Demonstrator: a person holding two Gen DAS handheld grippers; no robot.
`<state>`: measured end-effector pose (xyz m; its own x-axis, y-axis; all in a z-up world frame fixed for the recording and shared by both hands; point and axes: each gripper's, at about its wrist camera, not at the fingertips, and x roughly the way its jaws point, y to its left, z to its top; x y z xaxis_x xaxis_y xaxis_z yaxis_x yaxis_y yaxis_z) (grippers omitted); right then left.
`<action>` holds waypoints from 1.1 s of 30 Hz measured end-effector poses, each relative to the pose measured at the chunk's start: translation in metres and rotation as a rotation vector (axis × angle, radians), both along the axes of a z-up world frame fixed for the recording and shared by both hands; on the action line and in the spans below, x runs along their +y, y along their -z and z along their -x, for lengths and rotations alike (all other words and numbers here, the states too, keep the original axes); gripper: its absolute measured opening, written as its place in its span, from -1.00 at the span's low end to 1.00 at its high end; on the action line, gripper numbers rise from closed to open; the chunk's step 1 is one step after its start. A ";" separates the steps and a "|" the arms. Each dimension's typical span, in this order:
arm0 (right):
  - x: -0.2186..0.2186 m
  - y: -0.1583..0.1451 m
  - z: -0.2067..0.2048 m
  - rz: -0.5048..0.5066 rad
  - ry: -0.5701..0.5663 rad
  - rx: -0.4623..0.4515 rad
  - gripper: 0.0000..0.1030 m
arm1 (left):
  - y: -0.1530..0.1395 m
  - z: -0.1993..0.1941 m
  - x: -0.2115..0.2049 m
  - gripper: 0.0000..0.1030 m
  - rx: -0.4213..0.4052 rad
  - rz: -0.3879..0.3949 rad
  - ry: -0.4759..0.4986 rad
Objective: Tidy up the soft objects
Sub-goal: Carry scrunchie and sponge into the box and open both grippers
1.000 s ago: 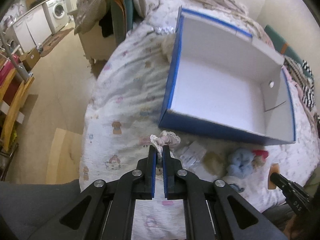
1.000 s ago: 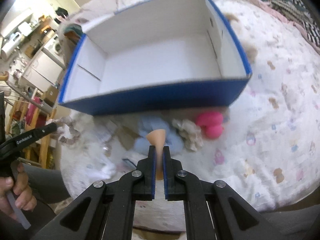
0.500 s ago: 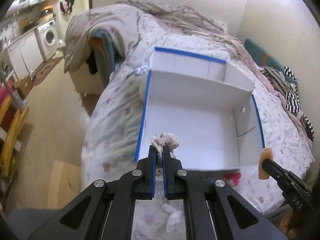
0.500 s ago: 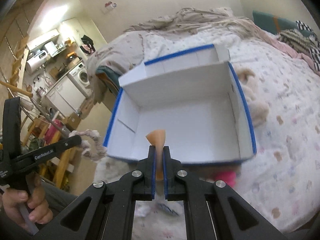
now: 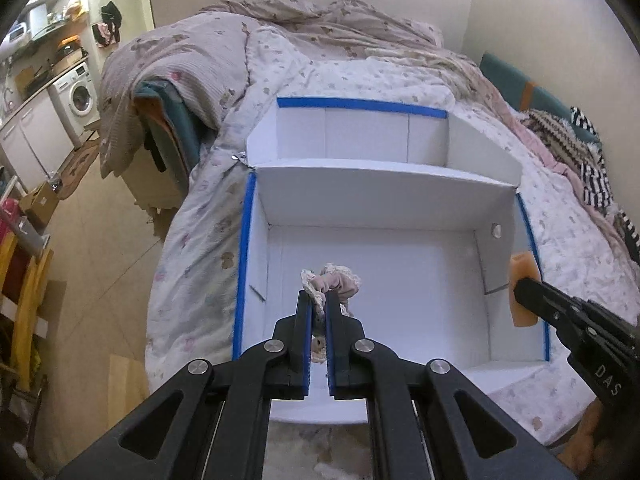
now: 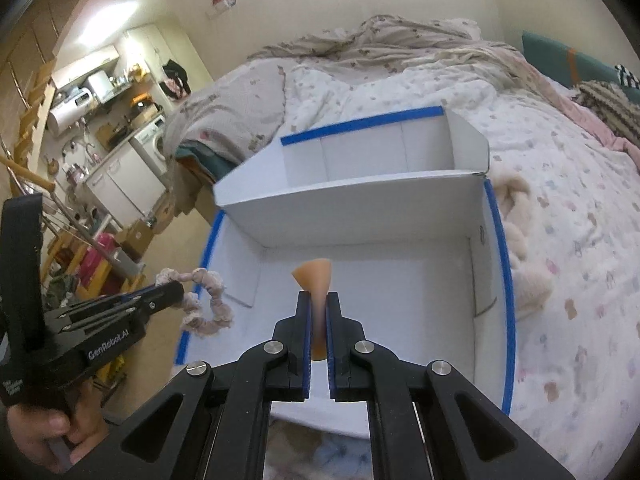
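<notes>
A white box with blue edges lies open on the bed, its inside bare. My left gripper is shut on a pale pink lace-trimmed scrunchie, held above the box's left half. From the right wrist view, that scrunchie dangles from the left gripper over the box's left rim. My right gripper is shut on an orange makeup sponge above the box's floor. In the left wrist view the sponge hangs near the right wall, pinched in the right gripper.
The box's lid flap stands open at the far side. A crumpled quilt lies at the bed's head. A fluffy beige thing lies right of the box. Left of the bed are floor, a washing machine and cluttered shelves.
Both grippers have risen from the pile of soft things at the bed's near edge and moved over the open box, each still holding its item.
</notes>
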<state>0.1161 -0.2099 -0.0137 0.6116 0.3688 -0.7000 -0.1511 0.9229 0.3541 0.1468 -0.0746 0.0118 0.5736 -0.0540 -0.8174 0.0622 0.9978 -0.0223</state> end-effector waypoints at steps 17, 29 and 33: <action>-0.003 0.094 -0.045 0.026 0.010 0.239 -0.85 | 0.109 -0.048 -0.021 -0.89 0.261 0.018 0.021; -0.005 0.132 -0.048 0.063 -0.010 0.389 -0.84 | 0.141 -0.052 -0.029 -0.89 0.395 -0.005 0.031; -0.007 0.139 -0.048 0.067 -0.009 0.418 -0.84 | 0.145 -0.061 -0.026 -0.89 0.406 -0.011 0.016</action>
